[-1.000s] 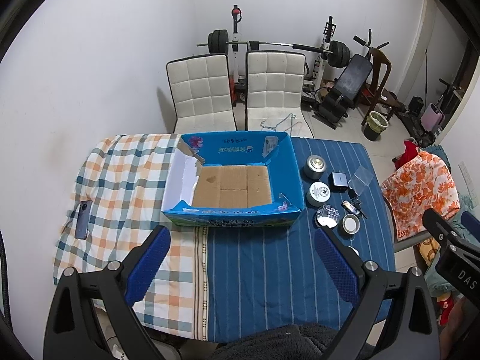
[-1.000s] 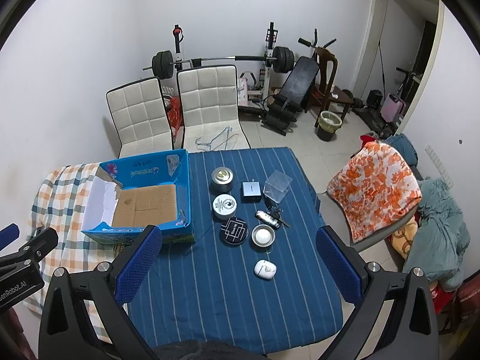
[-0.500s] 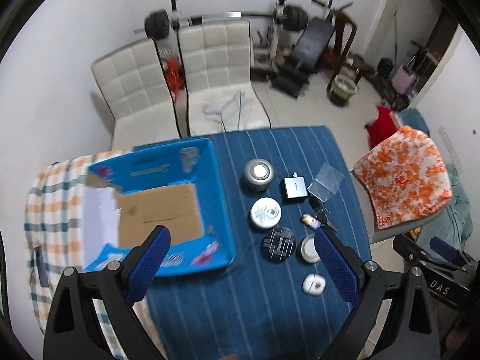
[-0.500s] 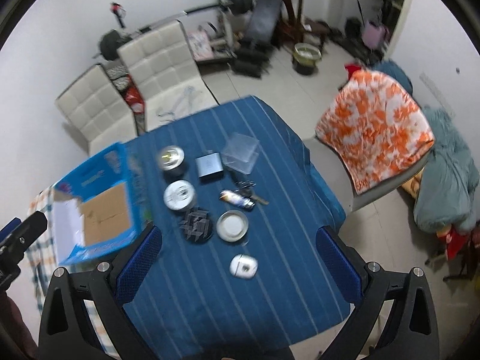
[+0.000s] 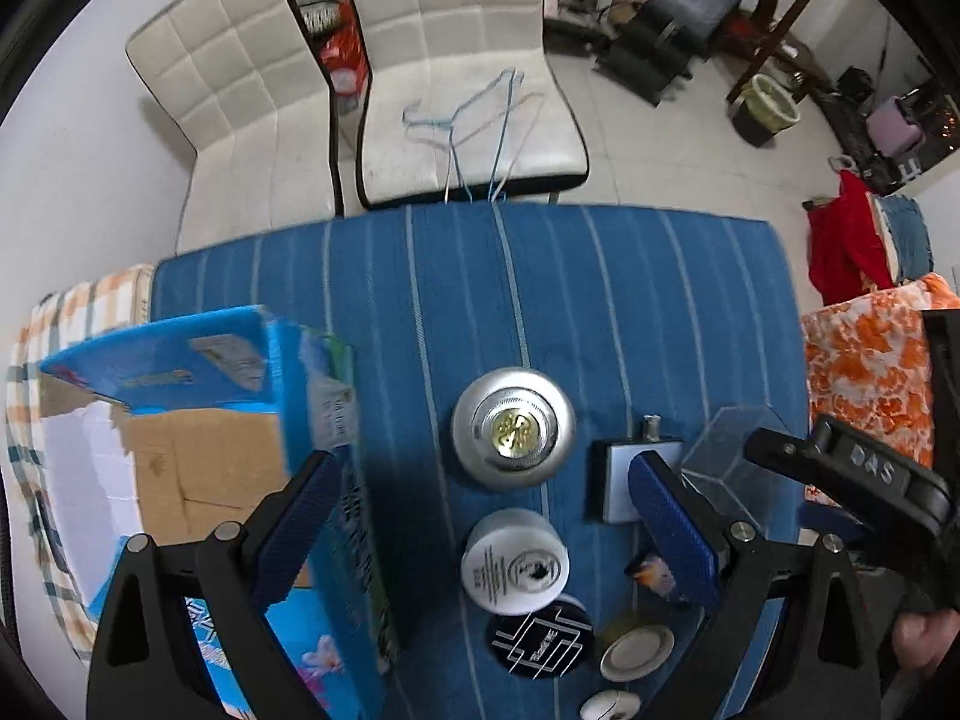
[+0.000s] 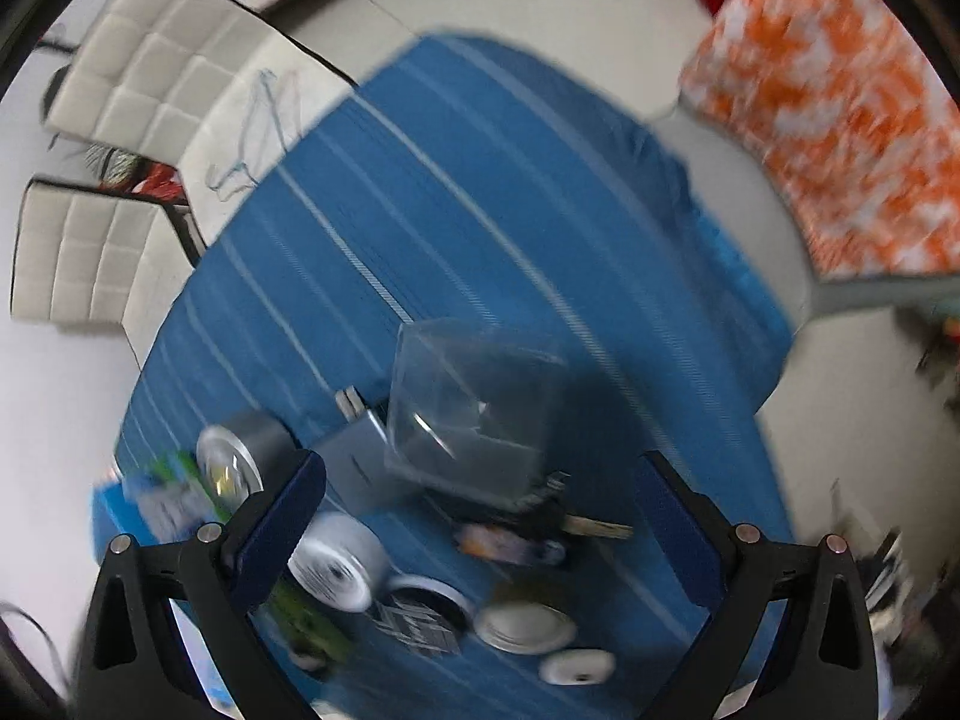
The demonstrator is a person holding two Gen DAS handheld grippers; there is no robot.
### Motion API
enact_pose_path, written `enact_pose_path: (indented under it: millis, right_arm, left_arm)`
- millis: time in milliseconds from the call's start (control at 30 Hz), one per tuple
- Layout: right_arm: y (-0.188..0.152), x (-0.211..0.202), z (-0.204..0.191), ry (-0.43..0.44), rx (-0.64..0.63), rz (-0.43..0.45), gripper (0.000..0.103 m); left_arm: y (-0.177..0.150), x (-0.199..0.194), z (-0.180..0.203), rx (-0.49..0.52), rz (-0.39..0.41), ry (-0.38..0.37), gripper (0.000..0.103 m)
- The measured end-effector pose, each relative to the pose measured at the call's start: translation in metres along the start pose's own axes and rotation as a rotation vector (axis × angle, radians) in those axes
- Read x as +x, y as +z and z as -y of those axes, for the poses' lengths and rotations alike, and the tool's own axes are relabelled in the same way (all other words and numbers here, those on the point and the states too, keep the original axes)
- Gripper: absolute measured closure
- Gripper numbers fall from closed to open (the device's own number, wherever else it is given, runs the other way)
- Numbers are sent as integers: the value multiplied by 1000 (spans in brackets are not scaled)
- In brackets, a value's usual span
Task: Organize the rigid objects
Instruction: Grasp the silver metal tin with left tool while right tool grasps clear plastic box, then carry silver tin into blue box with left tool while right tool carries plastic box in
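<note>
My left gripper [image 5: 483, 531] is open above a silver round tin [image 5: 513, 429] and a white round tin [image 5: 516, 561]. A blue cardboard box [image 5: 180, 456] lies open at the left. A black patterned disc [image 5: 540, 639], a white lid [image 5: 637, 651], a grey flat case [image 5: 618, 480] and a clear plastic box [image 5: 729, 462] lie to the right. My right gripper [image 6: 480, 531] is open above the clear plastic box [image 6: 474, 414], keys [image 6: 564, 510] and a small colourful object [image 6: 510, 543]. The right view is blurred.
The table has a blue striped cloth [image 5: 540, 300] and a checked cloth [image 5: 60, 324] at the left. Two white chairs [image 5: 456, 60] stand behind it. An orange patterned cloth [image 6: 840, 120] lies to the right. The right gripper's body [image 5: 852, 480] shows at the left view's right edge.
Both grippers have come down and forward toward the cluster of small objects on the blue cloth. The objects now look much larger. Both jaws stay open.
</note>
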State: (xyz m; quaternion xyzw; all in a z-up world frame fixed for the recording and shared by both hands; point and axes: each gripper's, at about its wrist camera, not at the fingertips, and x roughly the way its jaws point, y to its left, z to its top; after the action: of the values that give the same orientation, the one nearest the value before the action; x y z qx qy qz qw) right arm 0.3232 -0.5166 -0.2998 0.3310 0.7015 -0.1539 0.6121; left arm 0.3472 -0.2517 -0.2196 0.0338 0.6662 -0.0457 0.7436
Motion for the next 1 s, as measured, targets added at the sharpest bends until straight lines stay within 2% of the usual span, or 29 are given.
enact_pose_path:
  millis: [67,133,167,200,267,400,467,600,633,667,733,833,1000]
  right_arm:
    - [11,25,-3,25,44,-59,5]
    - [18,44,-4,26,60,-99,26]
    - [22,54,-5,10,51,-119,40]
    - [23,62,-6,-10,31,-140,40]
    - [24,67,-8,-14,-35,-127,41]
    - [26,67,-15,-136,-197,-94,41]
    - [25,69,-19,-165,-256,-95,41]
    - [26,64,-24,-222,-294,-81,40]
    - [22,62,-24,-231,-294,-77,39]
    - [23,65,-23,-247,-288,-79,38]
    - [22,67,-18,-254,-270,-87,38]
    - [29,76,-5,-256,-239,-111,38]
    - [26,77,-2,-270,-249,-77,39]
  left_arm:
    - [5,15,3,10,-33,10,5]
    - [7,27,9,42,-54,30,5]
    - [9,31,13,54,-60,40,5]
    - [9,35,15,66,-69,43,5]
    - [10,47,20,82,-105,40,5]
    - [10,76,26,98,-180,36,5]
    - [10,91,29,108,-214,38,5]
    - [9,115,31,115,-264,42,5]
    - [9,119,30,117,-262,37,10]
    - [9,123,29,117,-261,33,22]
    - [8,126,24,105,-245,45,31]
    - [6,122,16,75,-195,7,34]
    - [-7,113,16,76,-159,16,34]
